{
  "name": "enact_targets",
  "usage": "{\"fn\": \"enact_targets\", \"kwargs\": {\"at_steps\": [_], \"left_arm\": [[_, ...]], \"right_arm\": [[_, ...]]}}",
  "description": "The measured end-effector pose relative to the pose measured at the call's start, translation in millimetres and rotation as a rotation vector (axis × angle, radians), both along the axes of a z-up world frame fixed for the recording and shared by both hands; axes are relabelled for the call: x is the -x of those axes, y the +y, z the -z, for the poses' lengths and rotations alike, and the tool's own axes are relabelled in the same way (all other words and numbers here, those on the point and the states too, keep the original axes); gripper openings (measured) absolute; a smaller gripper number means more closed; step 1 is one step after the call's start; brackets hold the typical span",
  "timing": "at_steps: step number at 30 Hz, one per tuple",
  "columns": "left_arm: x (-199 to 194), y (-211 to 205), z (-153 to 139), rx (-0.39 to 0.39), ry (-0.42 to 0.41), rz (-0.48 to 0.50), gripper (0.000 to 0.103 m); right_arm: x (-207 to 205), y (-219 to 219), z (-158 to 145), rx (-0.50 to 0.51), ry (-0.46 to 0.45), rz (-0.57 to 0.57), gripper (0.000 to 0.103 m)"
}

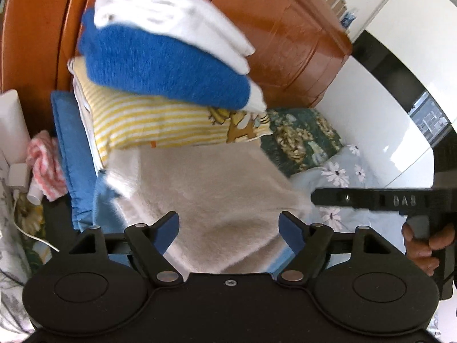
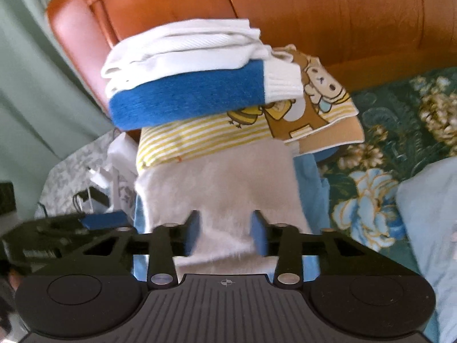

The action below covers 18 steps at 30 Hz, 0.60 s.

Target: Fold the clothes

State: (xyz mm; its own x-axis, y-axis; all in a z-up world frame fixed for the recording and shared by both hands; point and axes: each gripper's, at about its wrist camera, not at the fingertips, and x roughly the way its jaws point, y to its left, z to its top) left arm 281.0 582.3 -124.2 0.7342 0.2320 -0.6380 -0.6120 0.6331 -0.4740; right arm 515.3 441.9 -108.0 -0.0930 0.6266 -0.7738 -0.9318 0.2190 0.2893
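In the lower middle of the left wrist view, the left gripper is hovering with its blue-padded jaws standing wide apart, holding nothing. Between and beyond the jaws, a fuzzy beige garment is lying folded, stretching up toward the centre of the frame. Above it, a stack of folded clothes is sitting against the orange-brown headboard: a yellow striped garment with a cartoon print at the bottom, a blue fuzzy sweater on top of that, and a white garment crowning the pile at the upper left. A blue pillow is standing just left of the stack. At the right edge, the right gripper is reaching in from the side, a hand gripping its handle.

In the lower middle of the right wrist view, the right gripper is showing its jaws apart, though narrower, with the beige garment lying between the pads; whether the pads are touching the fabric cannot be told. The same stack is rising above: striped garment, blue sweater, white garment. A green floral bedspread is filling the right side of the frame.
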Motion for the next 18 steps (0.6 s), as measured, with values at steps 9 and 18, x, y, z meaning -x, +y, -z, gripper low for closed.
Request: {"fn": "enact_targets", "kwargs": {"at_steps": [9,18], "left_arm": [[18.0,-69.3,-22.9,0.001,0.018,0.061,0.084],[4.2,-197.3,-42.6,-0.027,0.027,0.233,0.093]], "right_arm": [[51.6,-104.5,-19.9,0.023,-0.110,0.044,0.073],[94.2,-252.0,-40.2,0.029,-0.164,0.234,0.099]]}}
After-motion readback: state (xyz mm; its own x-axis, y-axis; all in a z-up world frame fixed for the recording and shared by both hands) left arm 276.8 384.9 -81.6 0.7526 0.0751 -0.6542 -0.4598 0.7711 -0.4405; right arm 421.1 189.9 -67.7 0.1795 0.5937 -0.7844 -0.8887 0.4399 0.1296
